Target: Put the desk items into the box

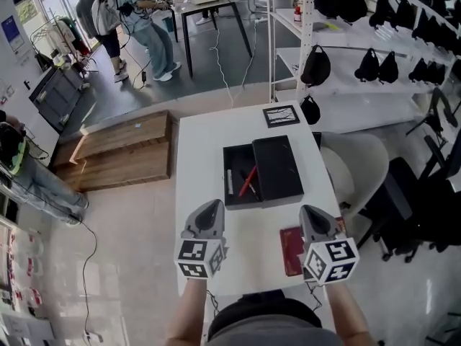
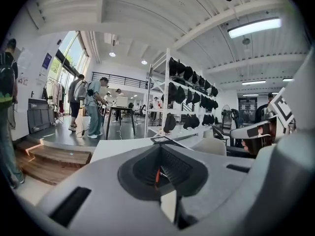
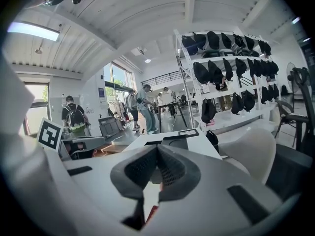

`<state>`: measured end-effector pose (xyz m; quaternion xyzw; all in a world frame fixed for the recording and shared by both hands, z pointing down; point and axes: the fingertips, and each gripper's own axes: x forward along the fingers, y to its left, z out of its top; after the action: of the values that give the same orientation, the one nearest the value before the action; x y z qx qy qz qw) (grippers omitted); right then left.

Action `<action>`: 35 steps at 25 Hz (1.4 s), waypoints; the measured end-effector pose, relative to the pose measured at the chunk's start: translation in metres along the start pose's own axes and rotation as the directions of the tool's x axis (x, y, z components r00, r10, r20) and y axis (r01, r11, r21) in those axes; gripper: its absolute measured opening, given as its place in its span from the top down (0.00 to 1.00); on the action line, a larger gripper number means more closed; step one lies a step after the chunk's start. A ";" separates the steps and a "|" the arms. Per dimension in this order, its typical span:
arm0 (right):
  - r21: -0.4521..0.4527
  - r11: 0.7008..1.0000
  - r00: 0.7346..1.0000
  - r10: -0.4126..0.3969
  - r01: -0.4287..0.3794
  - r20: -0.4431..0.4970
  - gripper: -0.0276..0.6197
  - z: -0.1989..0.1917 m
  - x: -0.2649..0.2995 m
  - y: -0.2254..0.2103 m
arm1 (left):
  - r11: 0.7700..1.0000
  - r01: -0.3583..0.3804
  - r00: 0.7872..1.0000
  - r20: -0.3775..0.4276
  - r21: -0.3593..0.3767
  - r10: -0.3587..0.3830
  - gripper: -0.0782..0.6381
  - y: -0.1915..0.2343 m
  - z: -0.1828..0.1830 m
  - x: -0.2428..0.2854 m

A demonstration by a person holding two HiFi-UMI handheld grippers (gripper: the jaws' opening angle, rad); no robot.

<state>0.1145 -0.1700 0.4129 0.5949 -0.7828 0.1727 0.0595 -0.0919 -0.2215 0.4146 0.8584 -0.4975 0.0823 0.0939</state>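
Note:
An open black box [image 1: 238, 193] stands mid-table, and its black lid [image 1: 277, 168] lies over its right half. A red pen [image 1: 248, 181] and a white pen [image 1: 230, 182] lie inside the box. A dark red booklet [image 1: 291, 251] lies flat on the white table [image 1: 252, 244], at the near right. My left gripper [image 1: 214, 206] hovers over the table just short of the box, shut and holding nothing. My right gripper [image 1: 310, 212] is beside the booklet's right edge, also shut and holding nothing. The right gripper view shows a strip of the red booklet [image 3: 151, 214] under the jaws.
A square marker card [image 1: 281, 115] lies at the table's far end. A white chair [image 1: 364, 168] stands close on the right, with black chairs beyond it. A wooden platform [image 1: 119, 150] is on the left. Shelves of black bags [image 1: 374, 67] stand behind, and people stand farther back.

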 end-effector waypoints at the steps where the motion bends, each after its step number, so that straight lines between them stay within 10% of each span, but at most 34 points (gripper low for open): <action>1: -0.001 1.000 1.000 -0.003 0.003 0.004 0.95 0.001 0.000 0.000 | 1.000 -0.002 1.000 -0.001 0.001 0.002 0.88 0.000 -0.001 -0.001; 35: -0.025 0.999 0.999 0.037 -0.037 -0.005 0.95 -0.002 0.008 0.000 | 1.000 0.002 0.998 -0.069 0.022 0.000 0.88 -0.004 -0.021 0.009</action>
<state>0.1122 -0.1762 0.4168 0.5792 -0.7956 0.1655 0.0654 -0.0849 -0.2222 0.4366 0.8563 -0.4926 0.1172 0.1017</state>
